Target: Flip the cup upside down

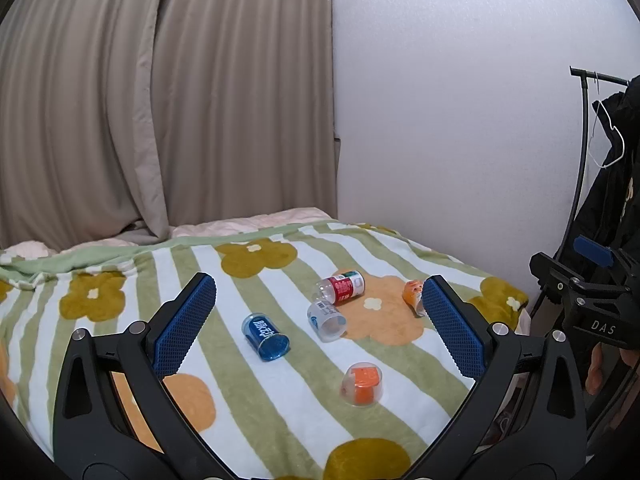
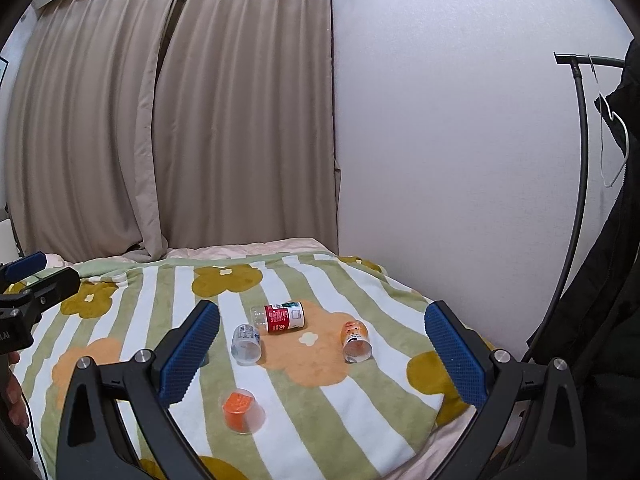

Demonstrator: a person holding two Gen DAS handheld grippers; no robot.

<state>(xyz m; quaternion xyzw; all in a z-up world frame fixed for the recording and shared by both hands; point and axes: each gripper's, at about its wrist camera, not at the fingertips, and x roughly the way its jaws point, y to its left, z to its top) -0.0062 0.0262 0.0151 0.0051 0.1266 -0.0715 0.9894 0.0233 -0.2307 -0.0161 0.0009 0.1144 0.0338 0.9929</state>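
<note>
Several small cups lie on a flowered blanket (image 1: 280, 392). An orange-labelled clear cup (image 1: 362, 384) stands mouth down nearest me; it also shows in the right wrist view (image 2: 242, 410). A blue cup (image 1: 266, 336) lies on its side. A clear white-labelled cup (image 1: 326, 318) (image 2: 246, 342), a red-labelled cup (image 1: 344, 288) (image 2: 282, 316) and an orange animal-print cup (image 1: 414, 294) (image 2: 356, 340) lie on their sides too. My left gripper (image 1: 316, 320) is open and empty above the blanket. My right gripper (image 2: 320, 354) is open and empty, and shows at the right edge of the left wrist view (image 1: 588, 280).
The blanket covers a bed (image 2: 420, 444) against a white wall (image 2: 440, 140). Beige curtains (image 2: 180, 120) hang behind it. A clothes rack (image 2: 580, 160) with dark garments stands to the right of the bed. The bed's edge drops off at the right.
</note>
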